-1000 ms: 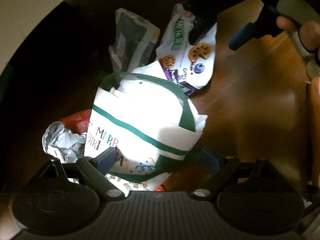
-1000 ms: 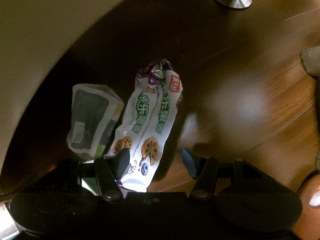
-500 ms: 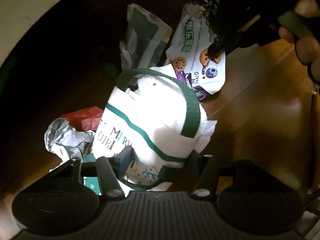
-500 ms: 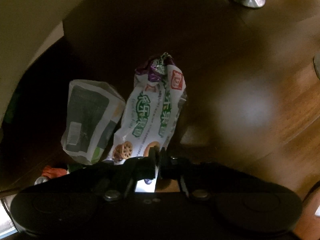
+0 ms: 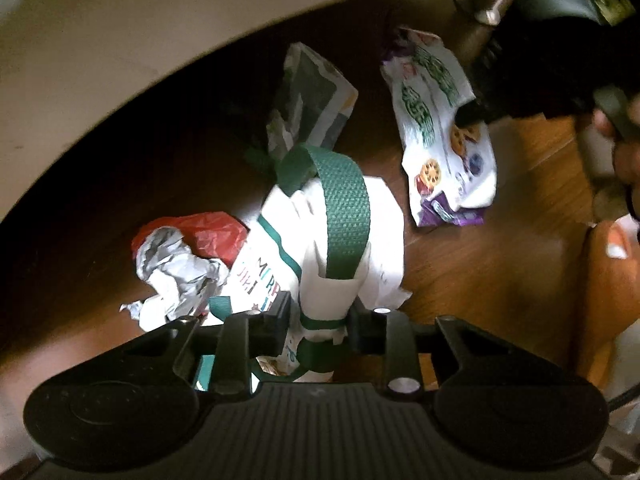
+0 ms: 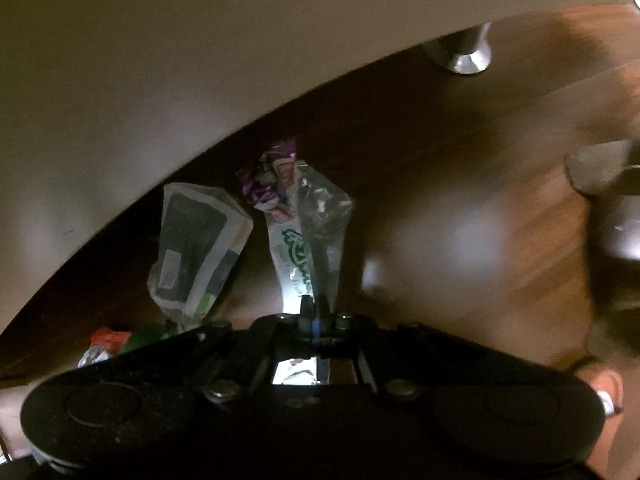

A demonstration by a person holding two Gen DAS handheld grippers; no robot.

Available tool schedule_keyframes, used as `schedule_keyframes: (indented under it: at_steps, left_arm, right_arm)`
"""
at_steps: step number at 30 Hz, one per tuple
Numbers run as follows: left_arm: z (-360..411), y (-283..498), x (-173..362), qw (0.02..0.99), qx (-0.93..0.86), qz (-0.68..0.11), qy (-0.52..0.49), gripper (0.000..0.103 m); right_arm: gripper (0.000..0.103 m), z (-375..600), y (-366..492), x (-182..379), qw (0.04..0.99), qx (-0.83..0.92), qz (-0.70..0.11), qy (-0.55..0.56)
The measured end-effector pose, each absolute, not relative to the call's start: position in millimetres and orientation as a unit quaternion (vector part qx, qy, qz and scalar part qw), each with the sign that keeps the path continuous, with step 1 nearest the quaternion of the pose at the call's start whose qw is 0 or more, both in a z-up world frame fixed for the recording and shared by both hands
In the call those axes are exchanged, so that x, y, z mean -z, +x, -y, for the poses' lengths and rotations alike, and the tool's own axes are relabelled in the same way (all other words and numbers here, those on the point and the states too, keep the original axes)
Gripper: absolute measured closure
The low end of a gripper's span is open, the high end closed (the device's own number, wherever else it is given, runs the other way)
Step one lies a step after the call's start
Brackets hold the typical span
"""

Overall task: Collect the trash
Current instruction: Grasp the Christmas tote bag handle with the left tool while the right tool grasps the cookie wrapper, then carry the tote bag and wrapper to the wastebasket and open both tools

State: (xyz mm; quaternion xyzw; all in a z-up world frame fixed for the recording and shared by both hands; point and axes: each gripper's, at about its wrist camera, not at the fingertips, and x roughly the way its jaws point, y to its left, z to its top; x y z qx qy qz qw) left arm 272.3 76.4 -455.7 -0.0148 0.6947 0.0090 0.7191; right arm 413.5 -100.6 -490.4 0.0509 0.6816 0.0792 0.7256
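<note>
Left tool (image 5: 318,322) has just been closing, clamped on white tote bag (image 5: 340,240). Right tool (image 6: 315,306) pinches cookie wrapper (image 6: 300,248), right of the bag, above wood floor (image 5: 500,280).

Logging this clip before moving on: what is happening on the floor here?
A person is gathering litter off a wooden floor with two handheld grippers. The left gripper, whose jaws have just been closing, clamps a white tote bag with green straps. The right gripper is shut on a cookie wrapper. A grey-green packet, red wrapper and crumpled foil lie loose.
</note>
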Motion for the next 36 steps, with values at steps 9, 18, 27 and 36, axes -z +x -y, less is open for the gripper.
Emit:
schedule_keyframes:
  at_steps: [9, 18, 27, 36]
  left_arm:
    - [-87, 268, 407, 0.722, -0.018, -0.689, -0.055, 0.079]
    - [-77, 253, 342, 0.738, -0.045, -0.664, -0.113, 0.079]
    - [-65, 232, 250, 0.775, -0.046, -0.611, -0.155, 0.079]
    - [-30, 222, 151, 0.828, -0.025, -0.536, -0.161, 0.079]
  right_arm:
    - [0.103, 122, 389, 427, 0.728, -0.057, -0.679, 0.074]
    - [0.103, 135, 365, 338, 0.749, -0.082, -0.652, 0.083]
    - [0.103, 165, 321, 233, 0.779, -0.145, -0.602, 0.099]
    - [0.103, 211, 286, 131, 0.832, -0.192, -0.510, 0.101]
